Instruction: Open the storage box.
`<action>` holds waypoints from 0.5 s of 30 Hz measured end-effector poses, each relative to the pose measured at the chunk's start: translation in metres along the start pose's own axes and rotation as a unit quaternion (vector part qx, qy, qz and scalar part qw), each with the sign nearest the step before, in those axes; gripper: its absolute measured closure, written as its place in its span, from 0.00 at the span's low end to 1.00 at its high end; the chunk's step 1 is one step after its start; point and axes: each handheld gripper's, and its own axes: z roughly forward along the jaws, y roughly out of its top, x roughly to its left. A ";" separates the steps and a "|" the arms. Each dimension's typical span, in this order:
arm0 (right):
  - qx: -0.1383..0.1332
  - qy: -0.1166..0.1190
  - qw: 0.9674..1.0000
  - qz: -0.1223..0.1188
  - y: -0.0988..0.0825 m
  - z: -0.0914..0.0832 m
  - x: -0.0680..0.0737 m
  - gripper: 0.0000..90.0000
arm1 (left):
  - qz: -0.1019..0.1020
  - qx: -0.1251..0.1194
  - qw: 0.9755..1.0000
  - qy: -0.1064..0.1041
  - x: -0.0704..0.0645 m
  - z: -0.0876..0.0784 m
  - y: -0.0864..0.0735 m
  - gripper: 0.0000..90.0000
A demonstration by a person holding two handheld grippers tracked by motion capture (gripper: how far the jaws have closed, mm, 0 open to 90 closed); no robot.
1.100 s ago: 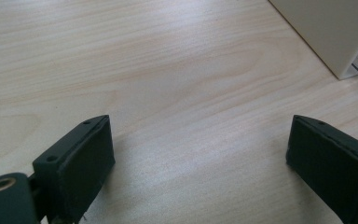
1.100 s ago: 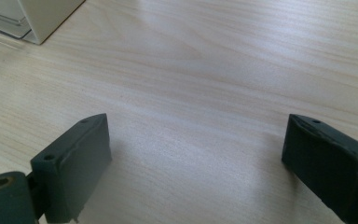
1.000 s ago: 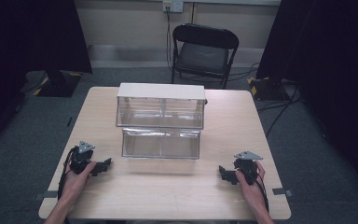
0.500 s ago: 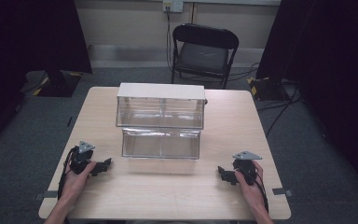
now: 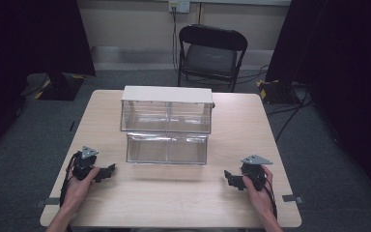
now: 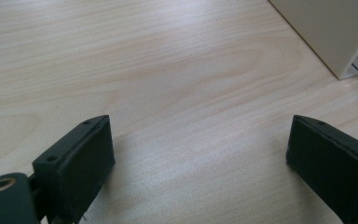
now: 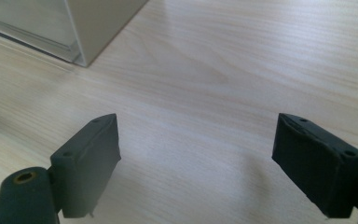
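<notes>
Pale wood tabletop [image 5: 174,198] spreading before me. Clear two-tier drawer cabinet [image 5: 166,123] sitting at its middle, lower drawer [image 5: 166,149] standing forward of upper tier. My left gripper [image 5: 107,170] resting near front left, pointing toward cabinet, jaws standing wide apart over bare wood. My right gripper [image 5: 228,175] resting near front right, well apart from cabinet; jaws, having just been closing, gaping with nothing between.

Two black jaws of the left gripper [image 6: 200,154] wide apart over pale wooden table [image 6: 168,70], cabinet corner [image 6: 331,32] beyond.
</notes>
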 end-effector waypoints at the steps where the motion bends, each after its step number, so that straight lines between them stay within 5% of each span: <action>1: -0.002 0.003 1.000 0.001 0.001 -0.001 0.001 0.16 | 0.000 0.000 1.000 0.000 0.000 0.000 0.000 0.08; 15: -0.018 0.025 0.999 -0.014 0.009 -0.006 0.018 0.16 | -0.003 0.002 1.000 0.001 0.000 0.001 0.000 0.06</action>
